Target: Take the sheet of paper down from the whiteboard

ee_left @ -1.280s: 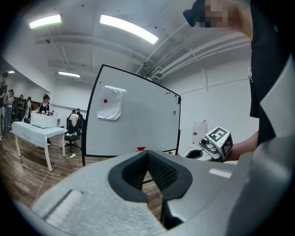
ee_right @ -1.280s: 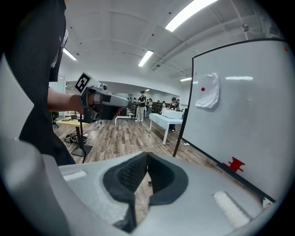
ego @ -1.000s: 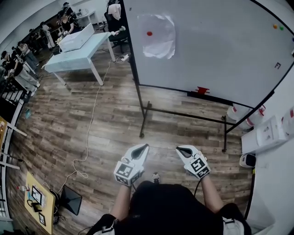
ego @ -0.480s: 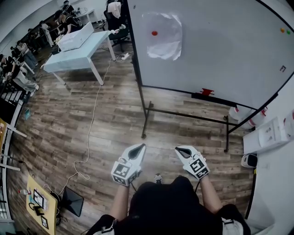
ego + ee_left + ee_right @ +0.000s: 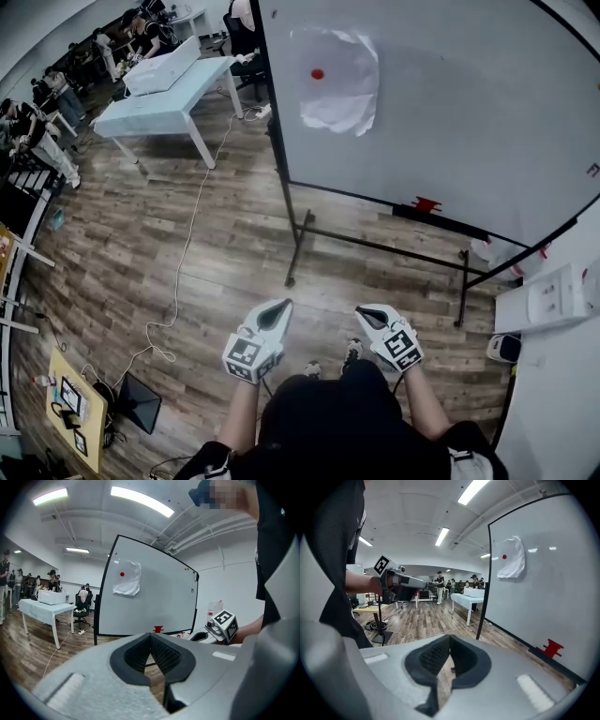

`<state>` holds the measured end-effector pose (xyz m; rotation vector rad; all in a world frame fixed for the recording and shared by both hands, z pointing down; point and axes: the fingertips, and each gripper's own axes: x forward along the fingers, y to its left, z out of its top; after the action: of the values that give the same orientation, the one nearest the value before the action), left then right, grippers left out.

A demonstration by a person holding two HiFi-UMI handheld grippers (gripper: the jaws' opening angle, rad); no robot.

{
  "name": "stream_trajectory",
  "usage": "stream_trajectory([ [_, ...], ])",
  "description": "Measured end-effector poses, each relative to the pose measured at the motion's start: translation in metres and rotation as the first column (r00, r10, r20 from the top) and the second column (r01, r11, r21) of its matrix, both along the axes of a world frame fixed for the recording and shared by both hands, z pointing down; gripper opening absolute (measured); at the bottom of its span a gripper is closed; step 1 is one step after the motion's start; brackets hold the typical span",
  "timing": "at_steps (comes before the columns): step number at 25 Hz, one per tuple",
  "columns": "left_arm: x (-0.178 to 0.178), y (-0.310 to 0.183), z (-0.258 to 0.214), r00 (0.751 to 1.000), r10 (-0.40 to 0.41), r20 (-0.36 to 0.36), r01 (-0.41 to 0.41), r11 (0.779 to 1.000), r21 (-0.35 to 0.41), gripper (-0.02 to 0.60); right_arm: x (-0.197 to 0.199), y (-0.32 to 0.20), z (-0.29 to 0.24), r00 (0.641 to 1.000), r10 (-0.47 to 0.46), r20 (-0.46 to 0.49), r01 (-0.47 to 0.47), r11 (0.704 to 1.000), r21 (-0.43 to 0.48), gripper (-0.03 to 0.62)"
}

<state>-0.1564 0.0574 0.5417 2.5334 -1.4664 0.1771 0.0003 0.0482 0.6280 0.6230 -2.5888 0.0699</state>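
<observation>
The wooden floor (image 5: pixel 216 244) is the biggest thing I see, filling the left and middle of the head view down to my feet at the bottom edge. Next comes the whiteboard (image 5: pixel 450 103), which takes the whole upper right and stands on a dark frame whose legs rest on the floor near the centre. At the upper left, just past the board's left edge, stands a pale blue bench (image 5: pixel 159 108) with a white box (image 5: pixel 161 73) on top. A white cable (image 5: pixel 192 216) trails from the bench down across the floor toward the lower left.

The sheet of paper (image 5: pixel 339 84) hangs on the whiteboard at the top centre of the head view, near the board's left edge. It is crumpled and its lower edge curls off the surface. It is well apart from both of my tools.

My left tool (image 5: pixel 281 306) and right tool (image 5: pixel 363 313) sit side by side at the bottom centre, over the floor, both pointing up the frame toward the board's stand. In each tool's own view the dark pads are pressed together at the tips with nothing between them.

A small red piece (image 5: pixel 427 204) sits on the board's lower ledge, right of centre. Smallest is the red magnet (image 5: pixel 318 74), on the sheet near its upper left corner
</observation>
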Motion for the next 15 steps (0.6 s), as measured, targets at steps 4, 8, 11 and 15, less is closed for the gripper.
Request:
stream_trajectory([
  [4, 0.020, -0.032, -0.008, 0.999, -0.022, 0.025, 0.021, 1.000, 0.020, 0.011, 0.009, -0.040, -0.010, 0.999, -0.042, 0.015, 0.041, 0.999, 0.019, 0.003],
  [8, 0.039, -0.063, -0.020, 0.998, -0.060, 0.025, 0.059, 0.997, 0.047, 0.011, 0.026, -0.074, -0.019, 0.997, -0.074, 0.035, 0.073, 0.997, 0.024, 0.003],
  [11, 0.055, -0.081, -0.026, 0.996, -0.082, 0.033, 0.080, 0.995, 0.062, 0.011, 0.044, -0.097, -0.021, 0.996, -0.085, 0.036, 0.084, 0.996, 0.024, 0.003],
  [15, 0.068, -0.093, -0.023, 0.992, -0.127, 0.028, 0.125, 0.990, 0.062, 0.011, 0.062, -0.120, -0.019, 0.994, -0.090, 0.061, 0.091, 0.996, -0.009, 0.003],
])
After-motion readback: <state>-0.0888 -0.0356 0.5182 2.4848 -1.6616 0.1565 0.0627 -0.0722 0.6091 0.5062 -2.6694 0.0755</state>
